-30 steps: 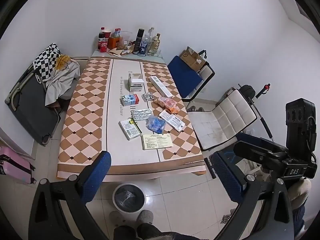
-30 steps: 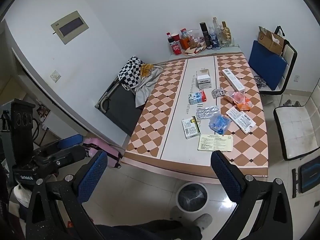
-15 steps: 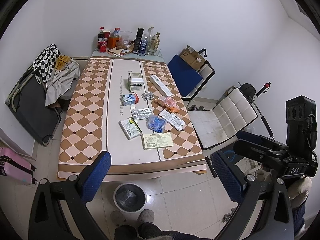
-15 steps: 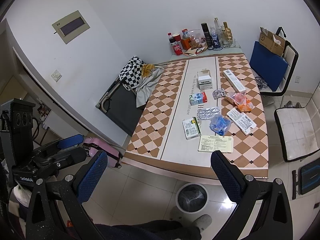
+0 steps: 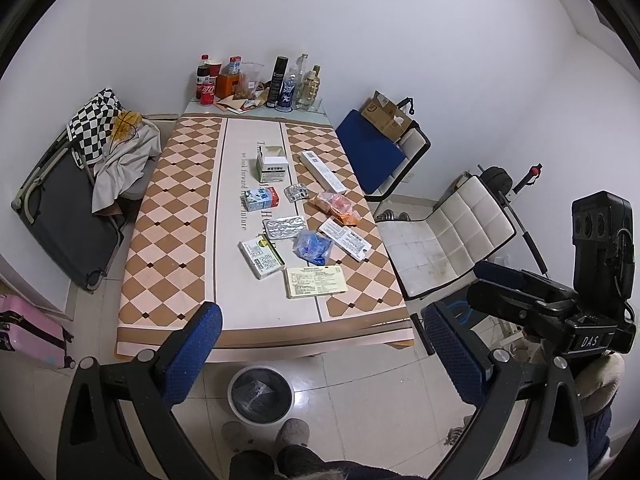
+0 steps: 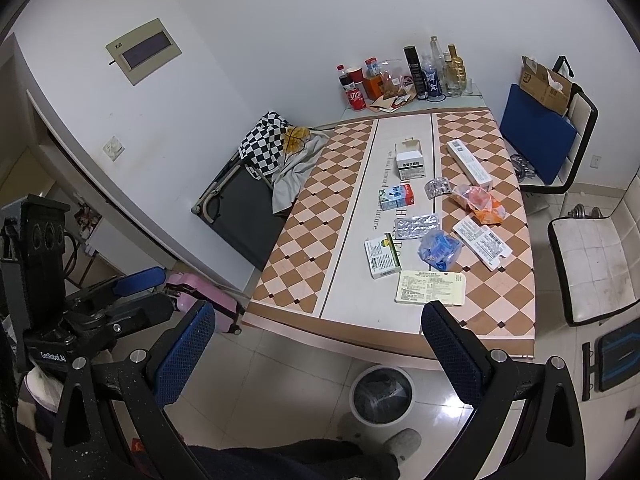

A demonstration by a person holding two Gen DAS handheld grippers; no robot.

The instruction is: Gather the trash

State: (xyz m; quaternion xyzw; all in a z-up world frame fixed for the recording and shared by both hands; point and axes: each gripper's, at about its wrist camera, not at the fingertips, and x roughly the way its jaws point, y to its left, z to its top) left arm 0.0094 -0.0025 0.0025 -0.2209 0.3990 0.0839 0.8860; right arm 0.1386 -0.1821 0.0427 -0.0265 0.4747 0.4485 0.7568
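Trash lies on the checkered table (image 5: 168,216): a yellow flat box (image 5: 316,282), a green-white box (image 5: 262,258), a blue wrapper (image 5: 314,246), a blister pack (image 5: 285,227), an orange wrapper (image 5: 336,206), a white carton (image 5: 272,168) and several more packets. A round bin with a black liner (image 5: 260,394) stands on the floor at the table's near end; it also shows in the right wrist view (image 6: 382,394). My left gripper (image 5: 320,356) is open and empty, high above the bin. My right gripper (image 6: 318,356) is open and empty, beside the table's near end.
Bottles and a cola can (image 5: 208,92) stand at the table's far end. A folding cot with clothes (image 5: 80,184) is on the left. A blue-cushioned chair (image 5: 376,152) and a white chair (image 5: 444,236) are on the right. A pink suitcase (image 5: 28,332) stands on the floor.
Both views have drawn back and up slightly, so the table looks a little farther away. Nothing on the table has moved. Both grippers stay open.
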